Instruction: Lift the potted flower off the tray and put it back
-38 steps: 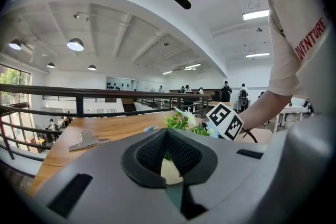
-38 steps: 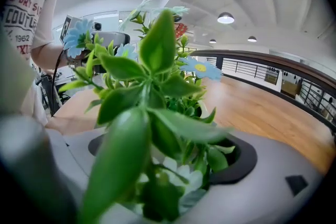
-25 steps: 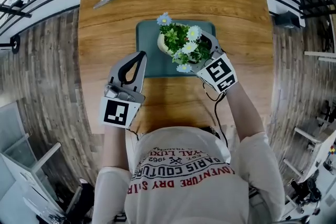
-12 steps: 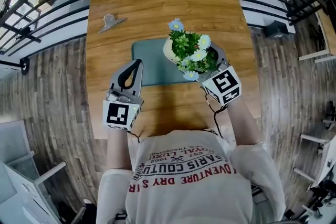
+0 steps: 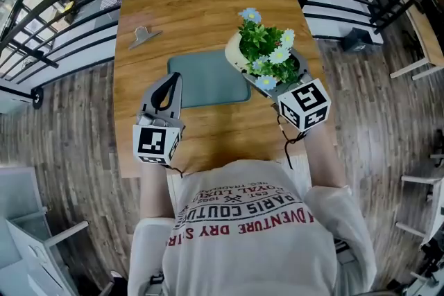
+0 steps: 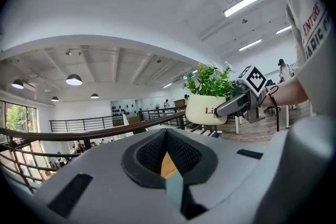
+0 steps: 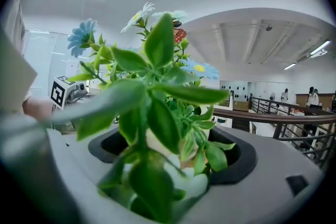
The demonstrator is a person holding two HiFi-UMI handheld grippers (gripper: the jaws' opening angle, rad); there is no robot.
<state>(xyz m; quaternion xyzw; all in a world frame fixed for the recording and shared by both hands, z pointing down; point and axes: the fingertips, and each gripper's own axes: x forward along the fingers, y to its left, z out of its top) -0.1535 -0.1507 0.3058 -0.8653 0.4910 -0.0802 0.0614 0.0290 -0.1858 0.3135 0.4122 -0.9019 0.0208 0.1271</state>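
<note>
My right gripper [image 5: 272, 76] fingers clamp the potted flower [image 5: 262, 41], held above the tray's [image 5: 208, 80] right edge. My left gripper [image 5: 172, 80] fingers are closed, empty, at centre left.

Blurred leaves [image 7: 152, 113] fill the right gripper view, hiding where the right tongs [image 7: 173, 165] grip. In the head view, flowers [image 5: 274, 52] cover most of the pot [image 5: 234, 52]. In the left gripper view, those tongs cut off its print.

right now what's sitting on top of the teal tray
Nothing visible on the flat teal tray; its surface shows bare. The cream pot of flowers, held up in the right gripper, covers its far right corner.
</note>
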